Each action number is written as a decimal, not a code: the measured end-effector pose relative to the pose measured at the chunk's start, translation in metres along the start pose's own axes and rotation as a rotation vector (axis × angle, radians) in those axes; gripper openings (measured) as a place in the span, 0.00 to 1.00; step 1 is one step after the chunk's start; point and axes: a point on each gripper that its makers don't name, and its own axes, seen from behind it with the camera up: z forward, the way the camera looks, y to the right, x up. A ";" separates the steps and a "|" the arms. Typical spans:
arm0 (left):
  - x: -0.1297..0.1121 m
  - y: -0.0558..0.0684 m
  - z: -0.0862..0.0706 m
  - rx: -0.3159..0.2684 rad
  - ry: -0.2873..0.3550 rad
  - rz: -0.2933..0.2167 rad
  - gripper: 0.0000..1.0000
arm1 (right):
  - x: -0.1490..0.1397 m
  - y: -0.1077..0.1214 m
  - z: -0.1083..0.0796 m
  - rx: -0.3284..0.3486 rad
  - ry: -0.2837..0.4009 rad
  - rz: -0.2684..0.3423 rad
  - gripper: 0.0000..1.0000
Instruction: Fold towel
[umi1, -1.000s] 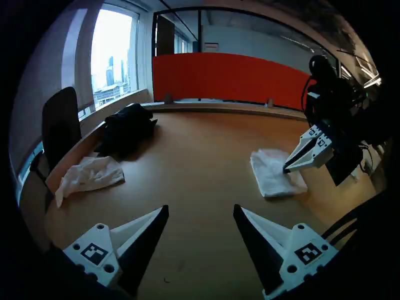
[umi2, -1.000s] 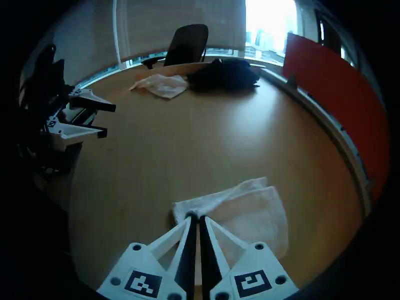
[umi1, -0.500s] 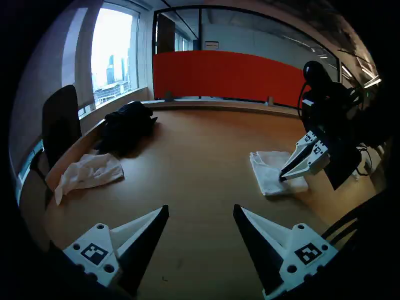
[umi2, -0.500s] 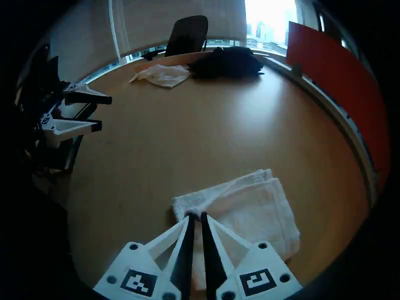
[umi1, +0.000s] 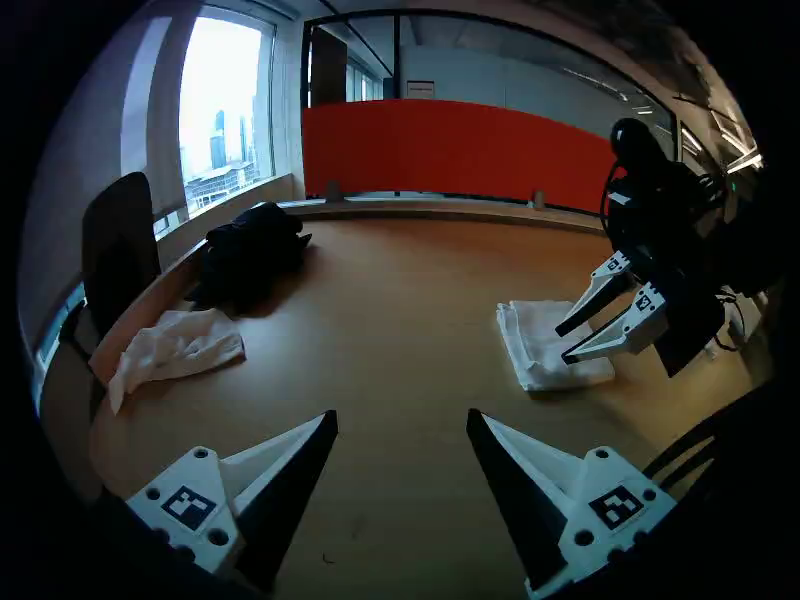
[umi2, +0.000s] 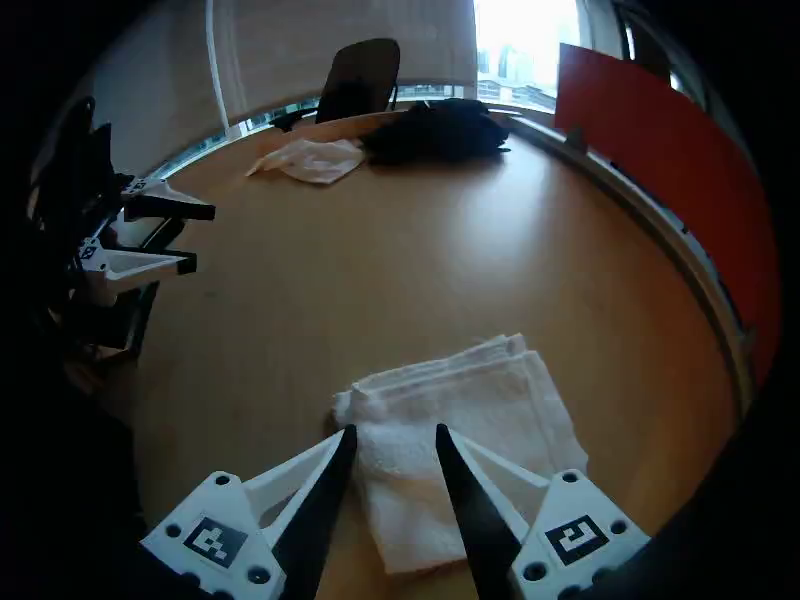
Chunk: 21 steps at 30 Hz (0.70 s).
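Looking along the left tool (umi1: 400, 415) in the left gripper view, its two fingers stand wide apart with nothing between them, raised above the bare near part of the wooden bench (umi1: 400, 290). Across the bench, toward the right of this view, the towel (umi1: 530, 340) lies flat as a folded white rectangle. The right tool (umi1: 563, 345) reaches in from the right with its fingers parted, one above the other, their tips over the towel's right side; whether they touch the cloth cannot be told. On the far left, near the bench edge, a crumpled white cloth (umi1: 175, 350) lies beside a dark bundle (umi1: 250, 255), well apart from the towel. A dark chair (umi1: 120, 250) stands behind that edge under a bright window (umi1: 220, 120), and a red partition (umi1: 460, 150) runs along the back. In the right gripper view, the right tool (umi2: 395, 432) is open partway and grips nothing: the fingertips sit either side of the towel's (umi2: 470, 420) near-left corner, and the folded layers show as stacked edges along its far side. The towel rests on the bench (umi2: 400, 250) just ahead of the fingers. The left tool (umi2: 203, 238) shows at the left edge, fingers spread and empty, well apart from the towel. The crumpled white cloth (umi2: 310, 158) and the dark bundle (umi2: 435, 130) lie at the far end, with the chair (umi2: 360, 80) behind them and the red partition (umi2: 650, 170) along the right.
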 end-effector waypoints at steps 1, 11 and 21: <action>0.000 0.000 0.000 0.000 0.000 0.000 0.96 | -0.001 0.000 -0.001 -0.003 0.001 0.003 0.60; 0.002 0.000 0.003 0.000 0.004 0.001 0.96 | -0.022 0.003 -0.012 -0.041 -0.015 0.033 0.65; 0.004 0.004 0.005 -0.008 0.003 0.007 0.96 | -0.039 0.007 -0.024 -0.087 -0.021 0.074 0.80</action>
